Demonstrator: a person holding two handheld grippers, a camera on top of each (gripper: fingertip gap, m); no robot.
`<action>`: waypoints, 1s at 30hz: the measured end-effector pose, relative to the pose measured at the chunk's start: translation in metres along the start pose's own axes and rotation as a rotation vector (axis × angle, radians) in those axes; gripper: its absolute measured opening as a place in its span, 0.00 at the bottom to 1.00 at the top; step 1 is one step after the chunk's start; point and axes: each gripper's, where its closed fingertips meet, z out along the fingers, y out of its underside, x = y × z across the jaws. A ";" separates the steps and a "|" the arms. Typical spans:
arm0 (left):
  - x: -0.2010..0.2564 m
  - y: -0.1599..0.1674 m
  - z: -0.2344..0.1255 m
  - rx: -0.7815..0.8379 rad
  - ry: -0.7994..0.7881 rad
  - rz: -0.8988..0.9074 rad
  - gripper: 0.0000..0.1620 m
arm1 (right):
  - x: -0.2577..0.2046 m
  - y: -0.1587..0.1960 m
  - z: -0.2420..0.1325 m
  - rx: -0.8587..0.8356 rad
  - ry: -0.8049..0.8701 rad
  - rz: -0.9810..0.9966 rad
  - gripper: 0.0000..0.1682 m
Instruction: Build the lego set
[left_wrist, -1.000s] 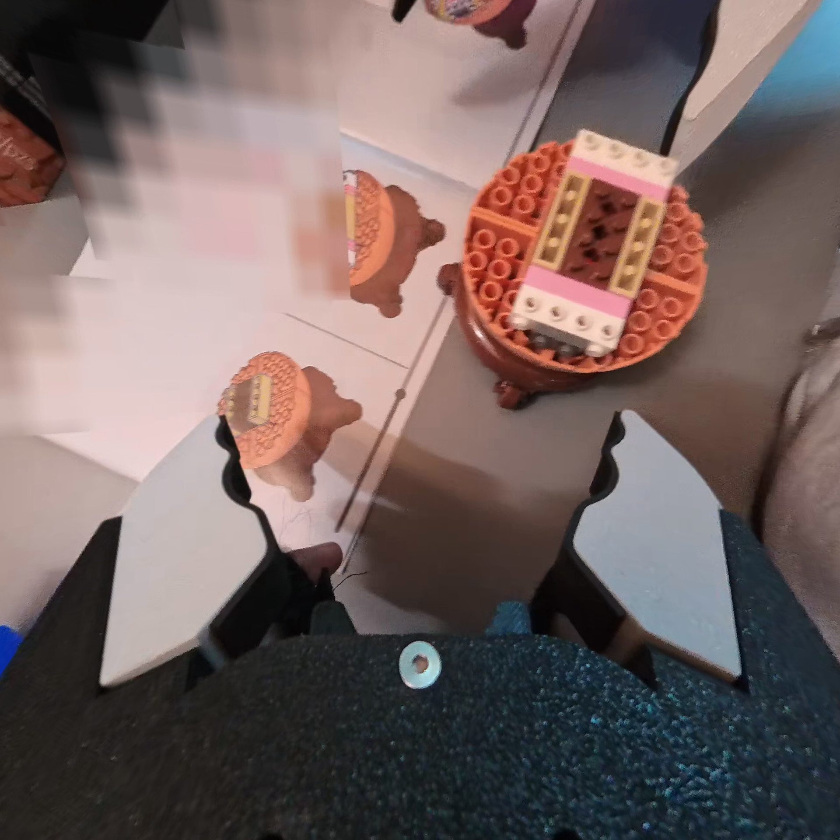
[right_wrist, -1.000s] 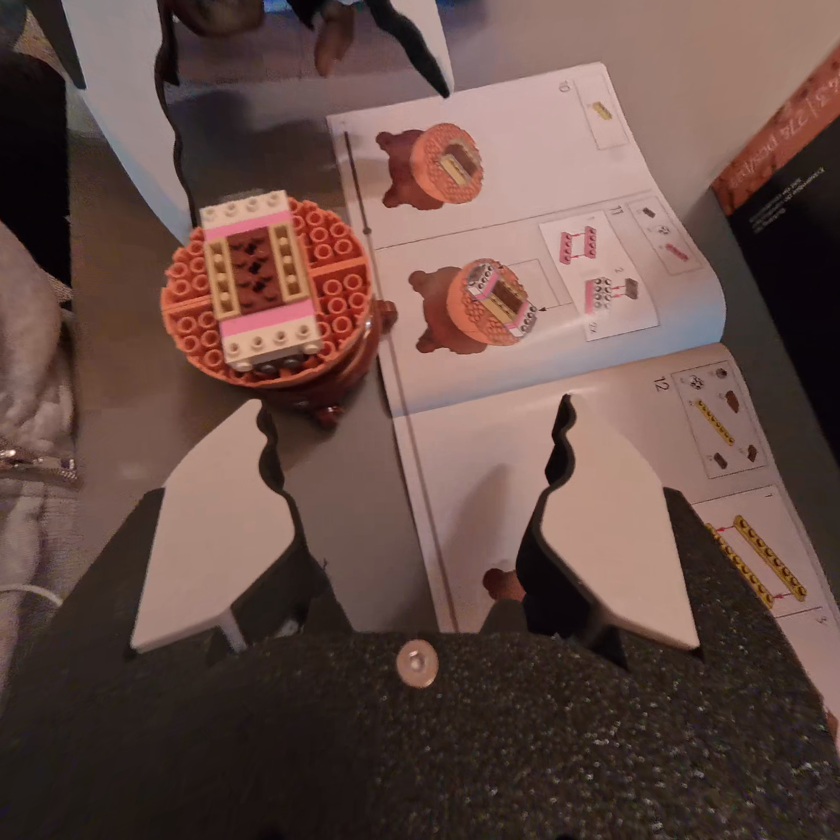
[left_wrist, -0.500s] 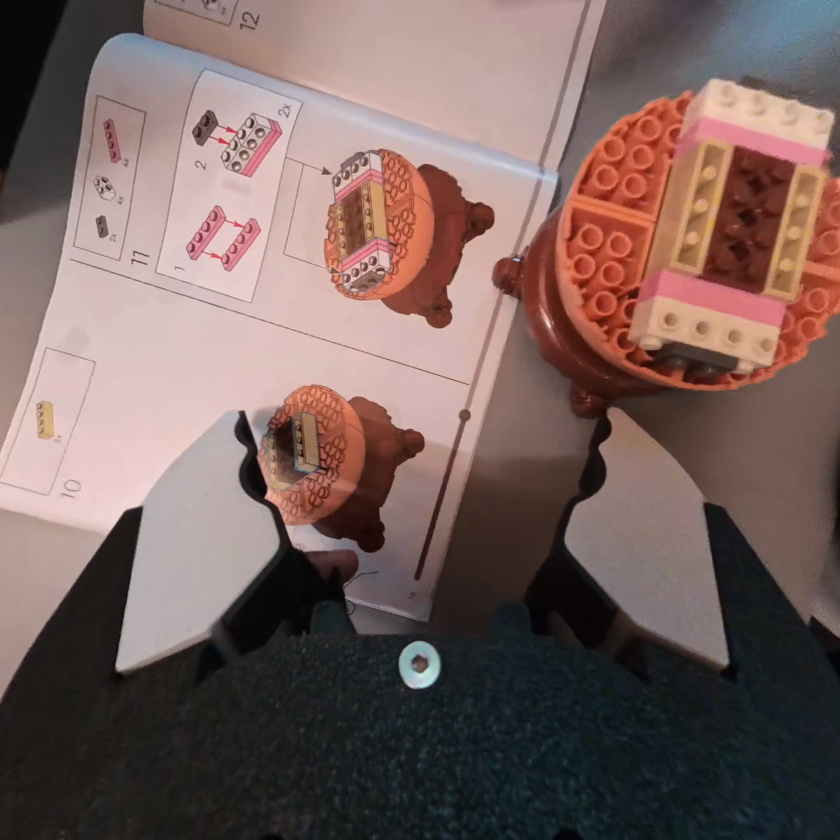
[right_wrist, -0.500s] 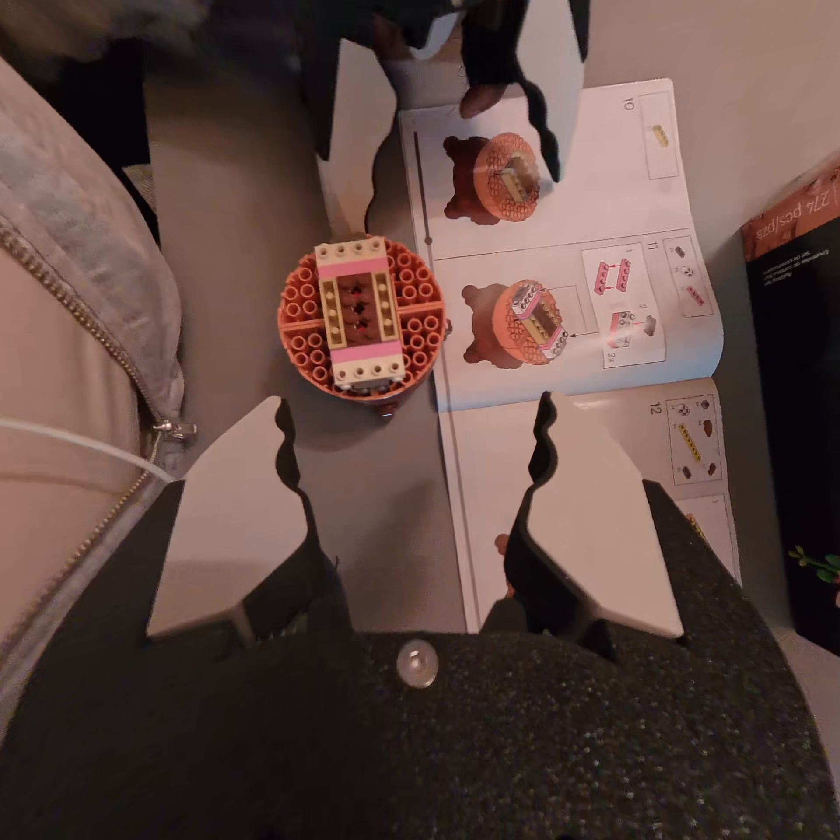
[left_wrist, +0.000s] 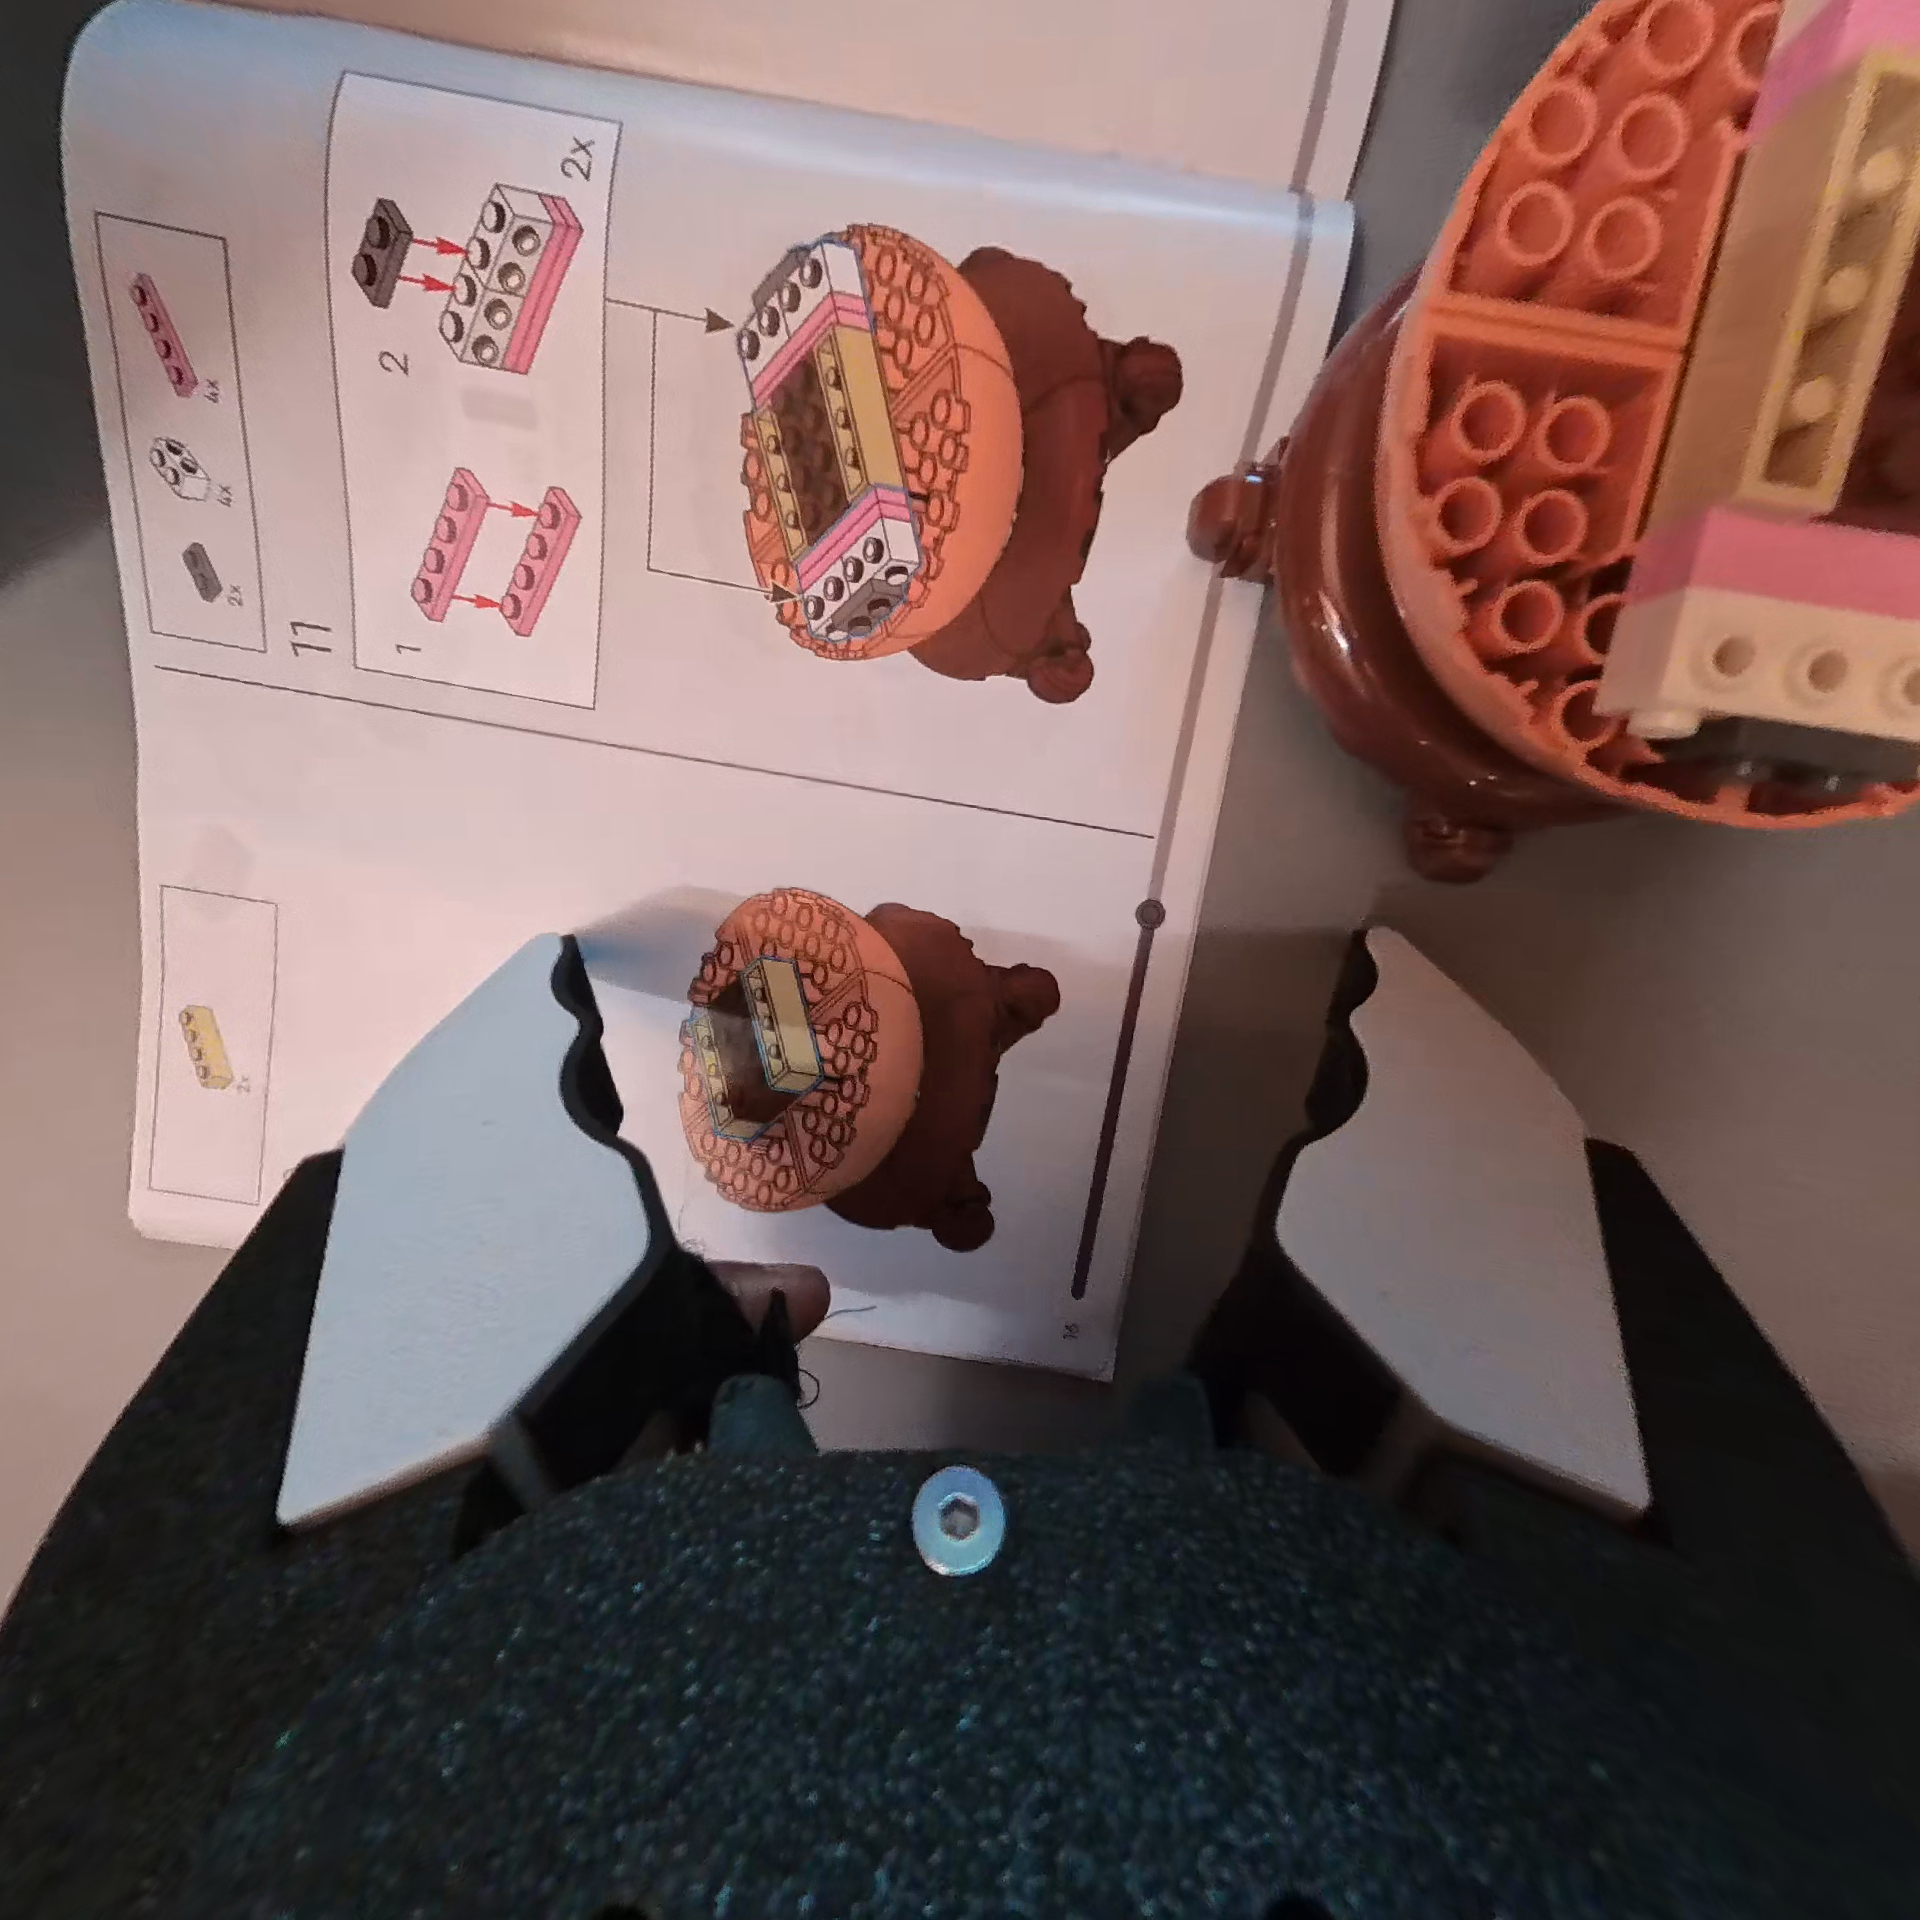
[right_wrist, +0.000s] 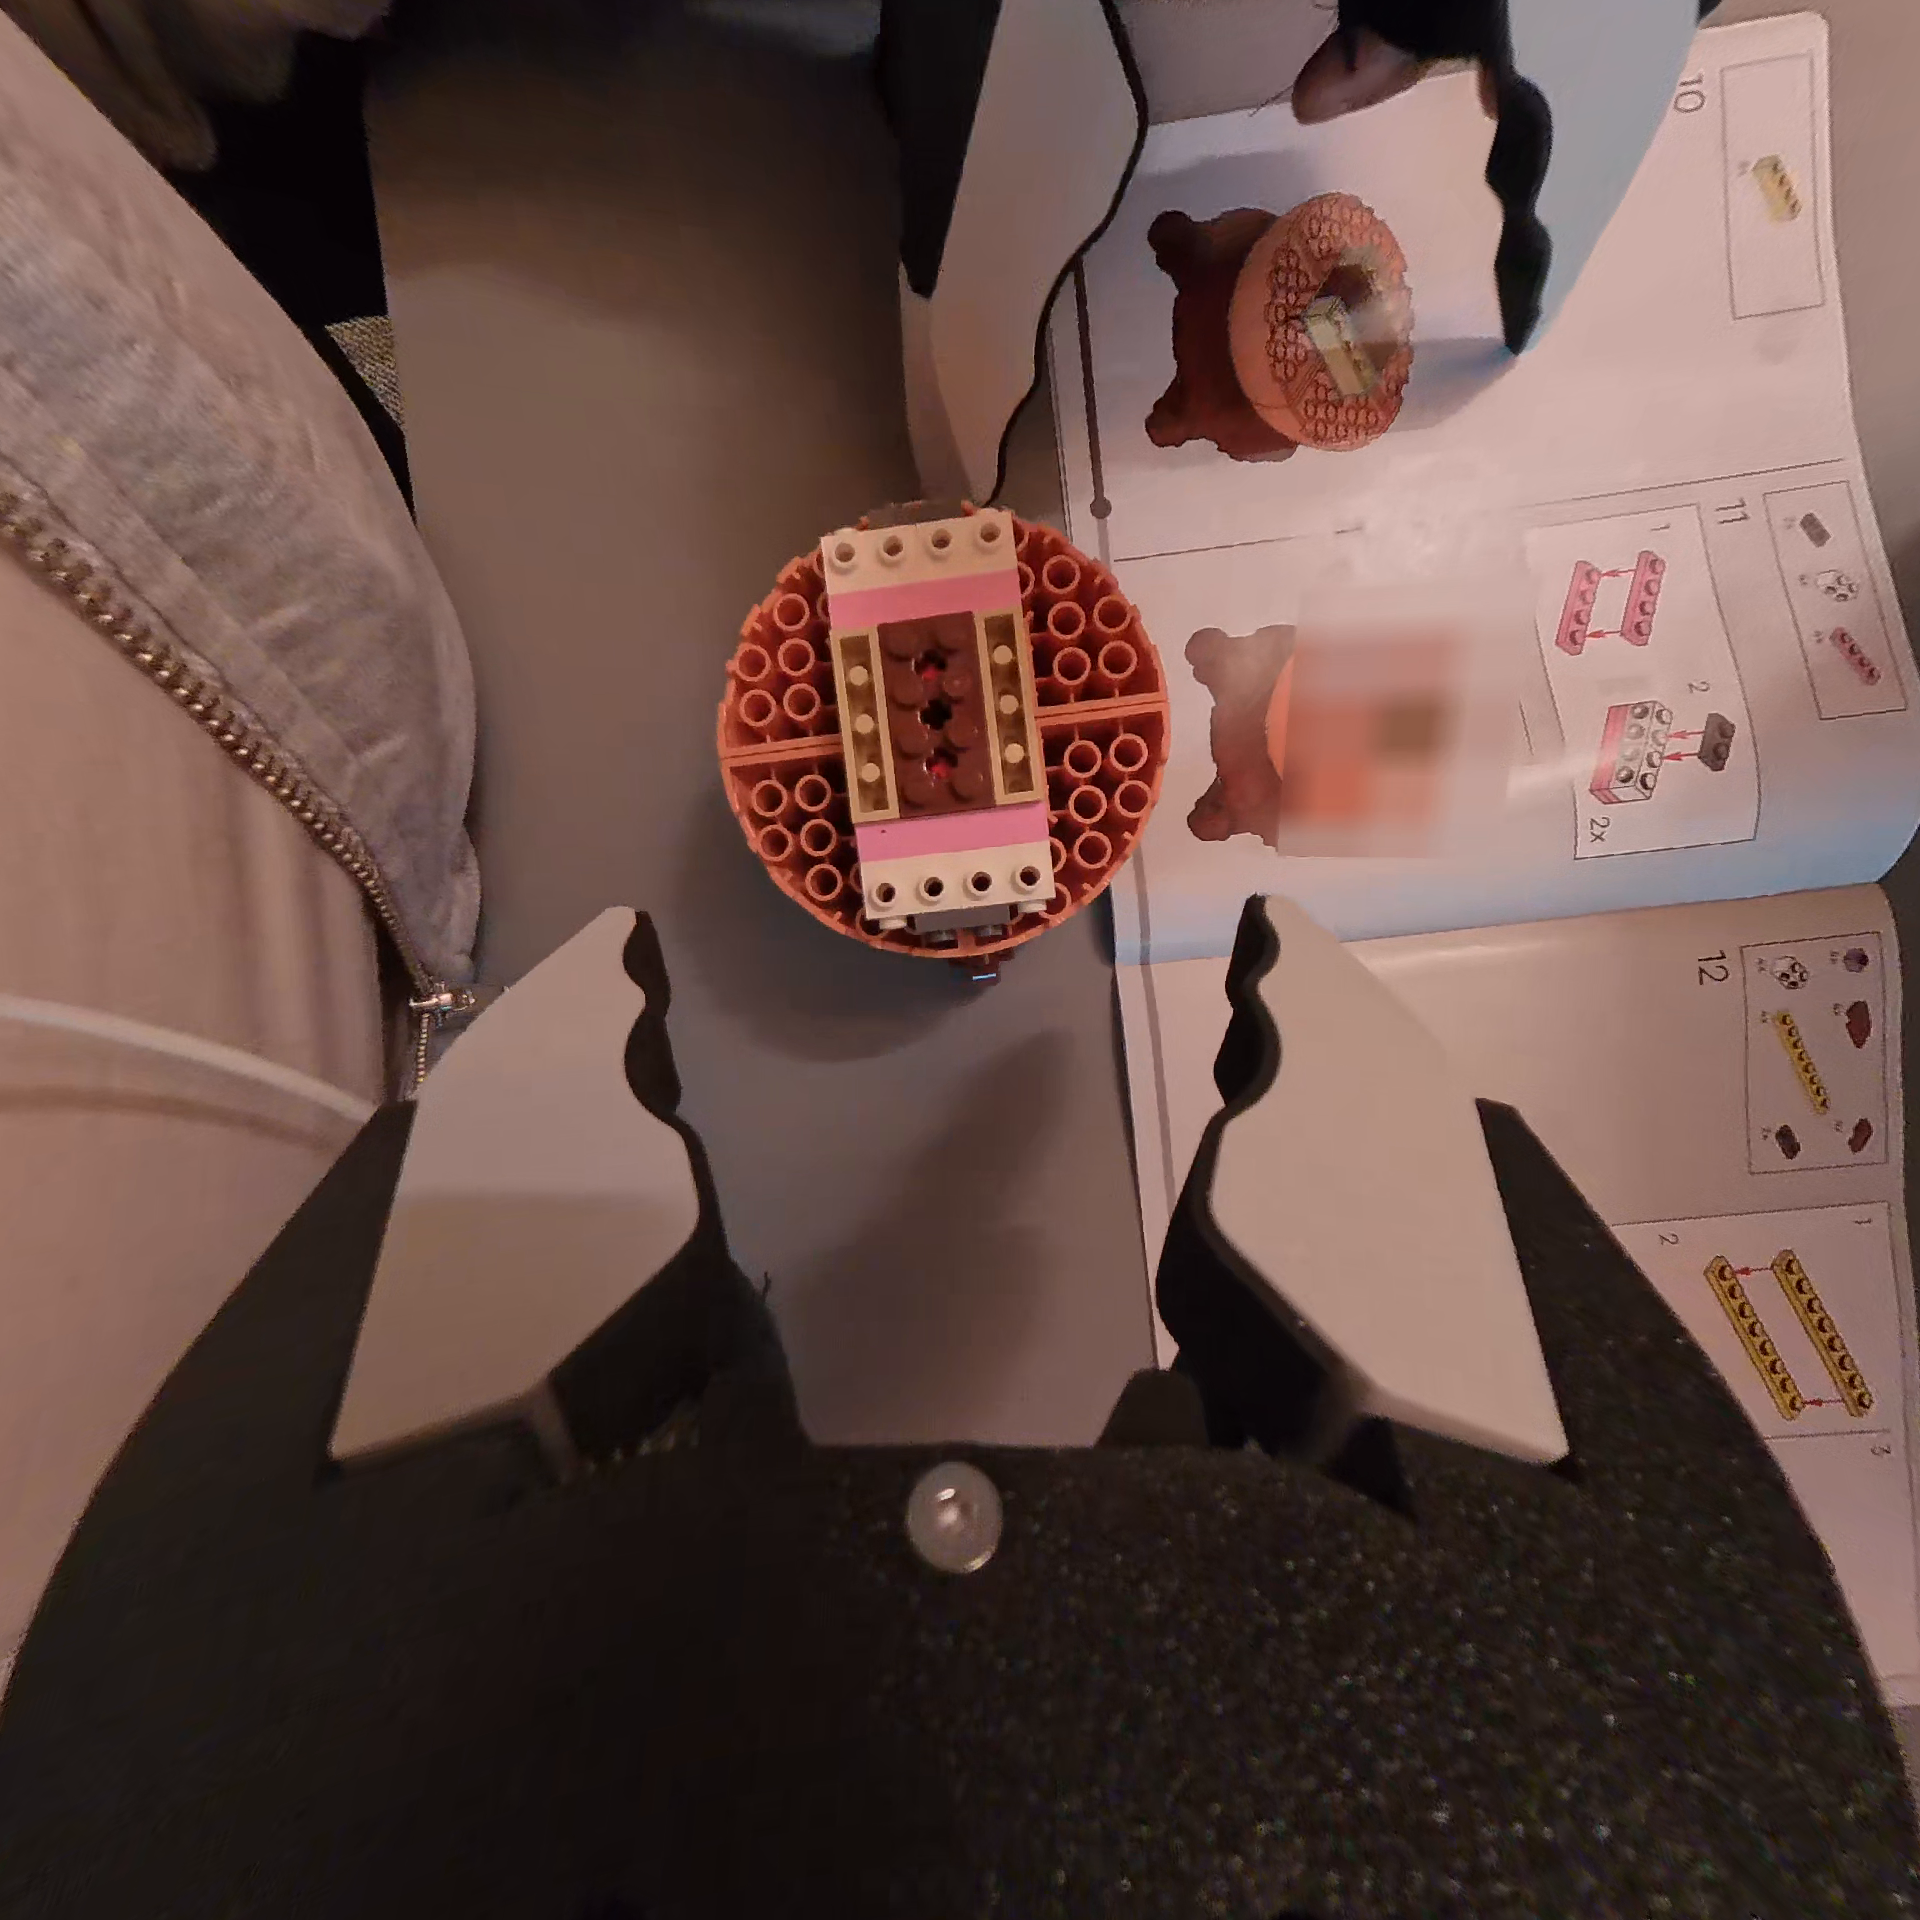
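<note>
- My right gripper (right_wrist: 940, 956) hangs above the grey tabletop (right_wrist: 623, 416) with its two pale fingers spread wide and nothing between them.
- The round lego model (right_wrist: 940, 727) stands on the table just beyond my right fingertips, roughly centred on the gap and clear of both fingers.
- My left gripper (left_wrist: 961, 971) is likewise wide open and empty, its fingers over the near corner of the open white instruction booklet (left_wrist: 665, 790).
- From the left wrist view the same lego model (left_wrist: 1538, 499) sits ahead and to the right of my right-hand finger, not touching it, and runs off the frame edge.
- The model stands just beside the booklet's edge; one of its small brown feet seems to meet the paper, though I cannot tell for sure.
- The model is a dark brown rounded base on small knob feet, topped by an orange disc showing rings of open tubes, split into quarters.
- On the disc's middle sits a rectangular block: two tan strips flanking a dark brown centre, a pink band at each end, then a white studded brick outside each band, with a grey piece under the near white end.
- In the right wrist view my left gripper (right_wrist: 1257, 343) shows at the far side, over the booklet's upper page.
- A person's grey zipped sleeve (right_wrist: 208, 582) lies at the left of that view.
</note>
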 end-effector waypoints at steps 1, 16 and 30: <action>-0.002 0.000 0.000 -0.003 -0.011 0.001 0.82 | 0.000 0.000 0.000 0.001 -0.001 0.001 0.61; -0.024 0.004 -0.009 -0.057 -0.051 -0.007 0.65 | -0.001 -0.003 0.003 0.032 -0.028 0.017 0.61; -0.024 0.004 -0.003 -0.083 -0.010 -0.031 0.74 | 0.005 -0.001 0.004 0.024 -0.026 0.035 0.61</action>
